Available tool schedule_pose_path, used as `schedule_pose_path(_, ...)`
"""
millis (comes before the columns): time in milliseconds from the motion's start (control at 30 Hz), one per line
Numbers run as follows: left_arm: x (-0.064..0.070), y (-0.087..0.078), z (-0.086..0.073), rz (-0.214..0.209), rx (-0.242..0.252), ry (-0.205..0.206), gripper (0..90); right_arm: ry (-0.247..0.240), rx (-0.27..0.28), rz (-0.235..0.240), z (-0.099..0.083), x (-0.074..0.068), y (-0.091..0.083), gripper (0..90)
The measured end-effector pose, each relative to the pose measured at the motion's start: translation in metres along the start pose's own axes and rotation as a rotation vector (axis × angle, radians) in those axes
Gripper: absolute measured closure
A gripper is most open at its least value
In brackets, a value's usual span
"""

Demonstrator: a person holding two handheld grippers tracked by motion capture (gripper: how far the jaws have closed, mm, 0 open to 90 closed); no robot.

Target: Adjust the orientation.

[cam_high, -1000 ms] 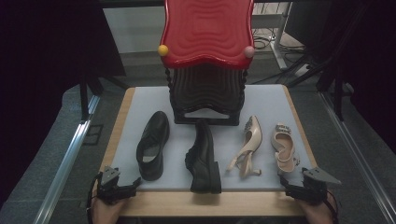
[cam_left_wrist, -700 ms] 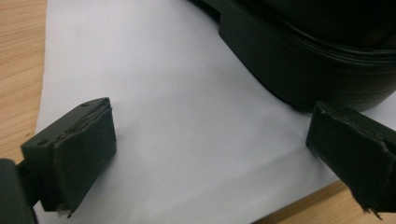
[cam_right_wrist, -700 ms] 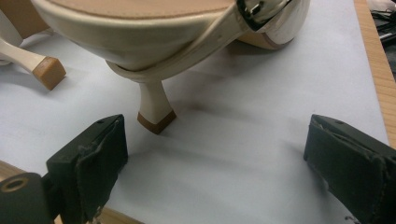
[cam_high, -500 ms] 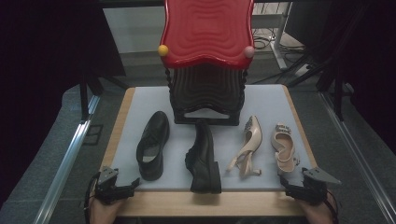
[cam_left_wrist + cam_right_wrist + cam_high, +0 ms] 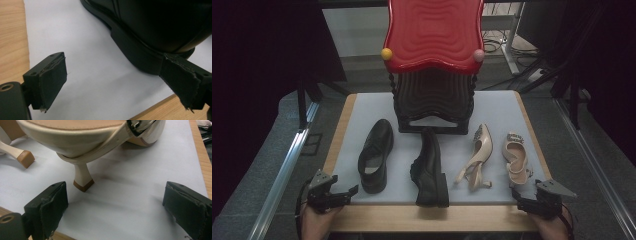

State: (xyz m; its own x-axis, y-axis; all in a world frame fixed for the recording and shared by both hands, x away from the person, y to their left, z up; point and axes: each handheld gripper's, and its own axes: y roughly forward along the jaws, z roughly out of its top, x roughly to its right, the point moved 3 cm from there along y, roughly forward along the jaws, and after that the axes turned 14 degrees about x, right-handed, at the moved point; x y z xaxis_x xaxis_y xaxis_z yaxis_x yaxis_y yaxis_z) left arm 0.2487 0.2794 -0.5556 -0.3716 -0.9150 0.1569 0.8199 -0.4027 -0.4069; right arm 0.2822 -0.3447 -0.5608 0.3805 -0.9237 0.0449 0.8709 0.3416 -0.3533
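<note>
We hold both grippers with jaws wide apart and empty at the near edge of the wooden worktop (image 5: 339, 137), over its pale mat (image 5: 497, 107). Just ahead of the left gripper (image 5: 343, 194) sits the black shoe (image 5: 375, 155); just ahead of the right gripper (image 5: 523, 196), the cream heeled sandal (image 5: 517, 157). Dark room around.

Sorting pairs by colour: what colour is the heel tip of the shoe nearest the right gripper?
Tan-brown heel tip, clearest in the right gripper view.

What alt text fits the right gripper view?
The right gripper, jaws wide open, hovers low over a pale mat just behind the flared heel of an upright cream slingback shoe. Another cream shoe's heel tip lies at left.
</note>
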Motion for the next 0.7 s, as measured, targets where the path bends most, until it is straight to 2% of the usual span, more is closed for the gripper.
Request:
schedule_pose_path(267, -0.004, 0.000, 0.021, -0.021, 0.006, -0.031, 8.5, 0.001, 0.001, 0.000, 0.000, 0.000, 0.000, 5.5)
schedule_pose_path(533, -0.004, 0.001, 0.049, -0.031, 0.003, -0.018, 11.5, 0.001, 0.001, -0.001, 0.000, 0.000, 0.000, 5.5)
schedule_pose_path(700, -0.002, 0.001, 0.064, -0.047, 0.014, -0.026, 13.2, 0.001, 0.001, -0.001, 0.000, 0.000, 0.000, 5.4)
